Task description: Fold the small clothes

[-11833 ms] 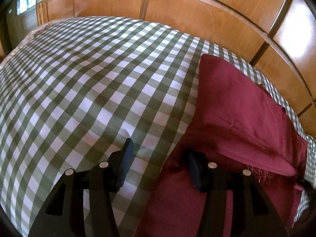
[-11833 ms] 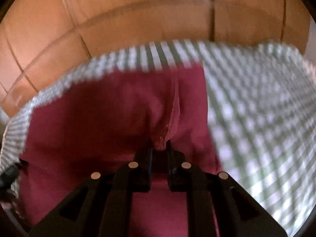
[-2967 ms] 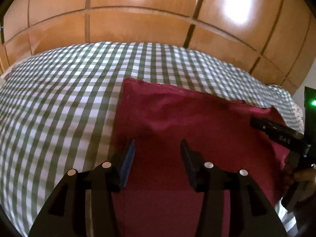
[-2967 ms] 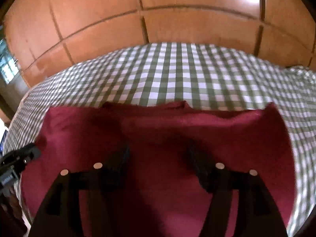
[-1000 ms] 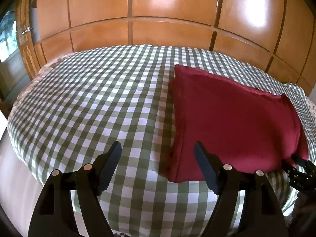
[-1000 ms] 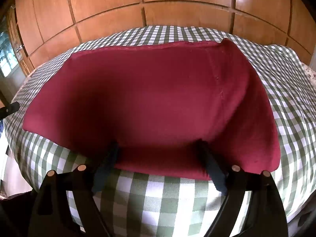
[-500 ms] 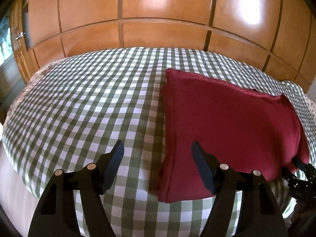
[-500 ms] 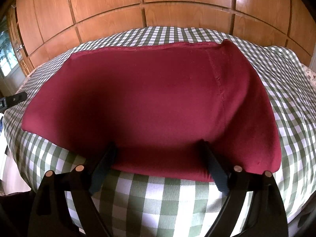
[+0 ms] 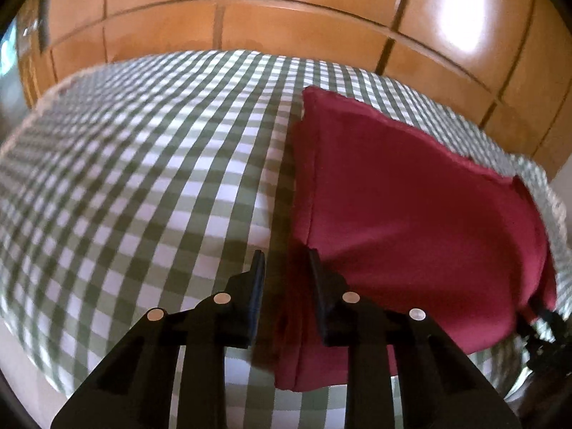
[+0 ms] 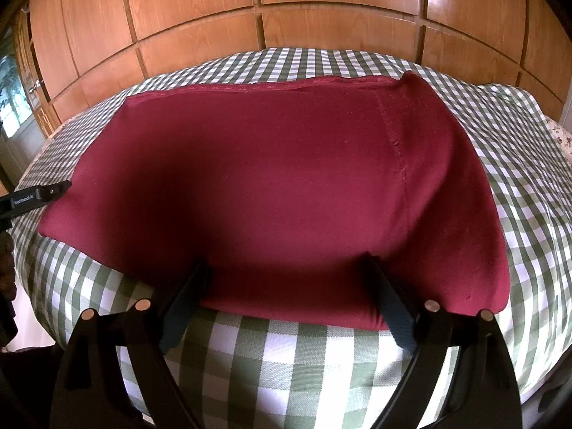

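A folded dark red garment (image 10: 271,186) lies flat on the green-and-white checked cloth (image 10: 314,357). It also shows in the left wrist view (image 9: 411,207), right of centre. My left gripper (image 9: 284,271) is low at the garment's near left corner, its jaws narrowed with the red edge between them; a grip cannot be confirmed. My right gripper (image 10: 289,275) is wide open, its fingers resting at the garment's near edge, holding nothing. The left gripper's tip (image 10: 39,195) shows at the garment's left side in the right wrist view.
The checked cloth (image 9: 143,178) covers a bed-like surface that drops off at the near edge. Wooden panelled doors (image 10: 286,10) stand behind it. A floral fabric (image 10: 561,139) shows at the far right. The right gripper's dark body (image 9: 547,332) sits at the garment's right corner.
My left gripper has moved forward and down to the garment's left corner and its jaws have narrowed from wide open. My right gripper has stayed open at the near edge.
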